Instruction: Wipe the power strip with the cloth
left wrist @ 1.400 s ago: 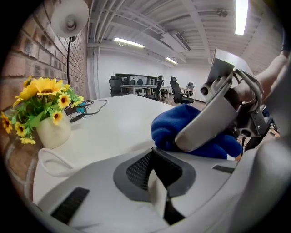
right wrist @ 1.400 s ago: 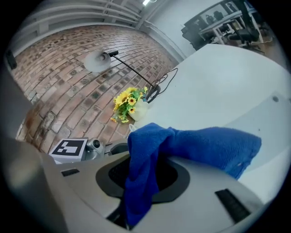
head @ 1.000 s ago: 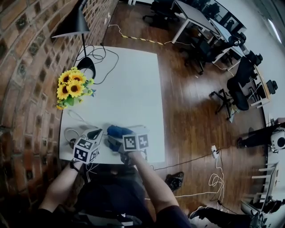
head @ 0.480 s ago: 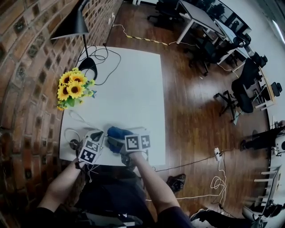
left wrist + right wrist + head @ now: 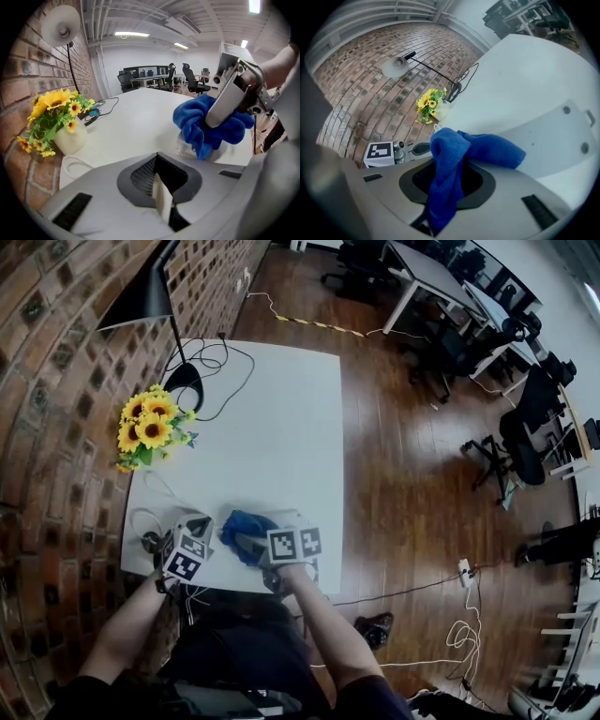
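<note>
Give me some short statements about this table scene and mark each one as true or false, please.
1. The right gripper is shut on the blue cloth. True.
2. The cloth lies on the floor. False: the right gripper holds it at the white power strip on the table.
3. The sunflowers stand on the table's side next to the brick wall. True.
4. The left gripper has its jaws wide apart. False: they are together.
</note>
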`<action>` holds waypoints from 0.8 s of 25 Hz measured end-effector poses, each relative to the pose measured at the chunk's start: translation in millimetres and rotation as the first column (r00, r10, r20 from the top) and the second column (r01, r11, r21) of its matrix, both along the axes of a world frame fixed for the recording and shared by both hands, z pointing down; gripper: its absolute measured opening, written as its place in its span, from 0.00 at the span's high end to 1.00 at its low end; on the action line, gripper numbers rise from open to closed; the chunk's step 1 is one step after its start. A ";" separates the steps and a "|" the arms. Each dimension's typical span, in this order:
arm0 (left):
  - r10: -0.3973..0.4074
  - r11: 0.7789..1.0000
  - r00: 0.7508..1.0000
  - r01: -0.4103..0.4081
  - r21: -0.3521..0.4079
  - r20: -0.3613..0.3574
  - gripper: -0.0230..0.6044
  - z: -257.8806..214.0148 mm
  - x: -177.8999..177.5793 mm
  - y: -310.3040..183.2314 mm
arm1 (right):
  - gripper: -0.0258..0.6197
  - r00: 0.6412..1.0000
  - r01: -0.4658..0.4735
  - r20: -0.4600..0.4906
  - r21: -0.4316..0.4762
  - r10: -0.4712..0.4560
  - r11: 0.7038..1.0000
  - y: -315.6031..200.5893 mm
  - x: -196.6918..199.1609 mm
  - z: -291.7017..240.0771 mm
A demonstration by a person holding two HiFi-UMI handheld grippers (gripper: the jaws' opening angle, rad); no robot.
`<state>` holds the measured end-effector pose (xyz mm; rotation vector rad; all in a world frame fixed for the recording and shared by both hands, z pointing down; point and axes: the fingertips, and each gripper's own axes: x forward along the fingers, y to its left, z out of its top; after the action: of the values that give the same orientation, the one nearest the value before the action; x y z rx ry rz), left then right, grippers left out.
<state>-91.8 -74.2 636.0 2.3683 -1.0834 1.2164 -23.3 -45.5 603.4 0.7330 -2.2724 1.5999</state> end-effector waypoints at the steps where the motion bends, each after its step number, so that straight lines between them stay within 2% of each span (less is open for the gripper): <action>1: 0.001 1.000 1.000 -0.001 -0.006 0.016 0.94 -0.5 0.8 0.6 | 0.83 1.000 0.009 -0.023 0.012 -0.008 1.000 0.0 4.3 0.8; 3: 0.002 1.000 0.999 -0.002 -0.014 0.049 0.94 -1.0 1.8 1.6 | 0.83 0.997 0.021 -0.070 0.037 -0.019 0.999 -0.4 13.3 1.6; 5: -0.024 1.000 0.997 0.023 0.010 0.070 0.94 -9.5 0.6 -1.2 | 0.83 0.996 0.028 -0.085 0.050 -0.023 0.998 -1.3 19.1 -0.3; 9: -0.049 0.995 0.997 0.045 0.085 0.052 0.94 -31.9 13.6 -6.7 | 0.82 0.998 0.017 -0.060 0.071 -0.012 0.997 -7.9 23.6 -9.5; 11: -0.042 0.996 0.998 0.038 0.080 0.053 0.94 -30.1 24.3 -5.2 | 0.82 0.998 0.035 -0.063 0.092 -0.029 0.995 -9.6 21.8 -15.1; 13: -0.030 0.998 0.997 0.026 0.061 0.077 0.94 -18.0 29.5 -3.6 | 0.82 0.989 0.090 -0.126 0.141 -0.073 0.986 -10.0 19.7 -17.3; 15: -0.025 0.999 0.996 0.020 0.051 0.089 0.94 -8.5 30.6 -1.5 | 0.82 0.948 0.218 -0.281 0.228 -0.150 0.949 -11.5 18.3 -13.0; 17: -0.030 0.998 0.997 0.025 0.062 0.077 0.94 -6.9 30.0 -0.9 | 0.82 0.882 0.359 -0.420 0.302 -0.215 0.883 -15.9 11.2 -11.3; 18: -0.032 0.997 0.997 0.028 0.068 0.068 0.94 -7.0 29.8 -1.0 | 0.82 0.855 0.408 -0.463 0.324 -0.233 0.853 -18.3 5.9 -11.5; 20: -0.033 0.996 0.998 0.028 0.081 0.058 0.94 -6.6 30.2 -1.5 | 0.82 0.819 0.467 -0.513 0.336 -0.257 0.818 -20.4 -3.7 -8.9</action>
<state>-61.6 -75.6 629.4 2.3786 -1.2036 1.2628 -27.0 -65.9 594.5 0.6142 -2.2536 0.6377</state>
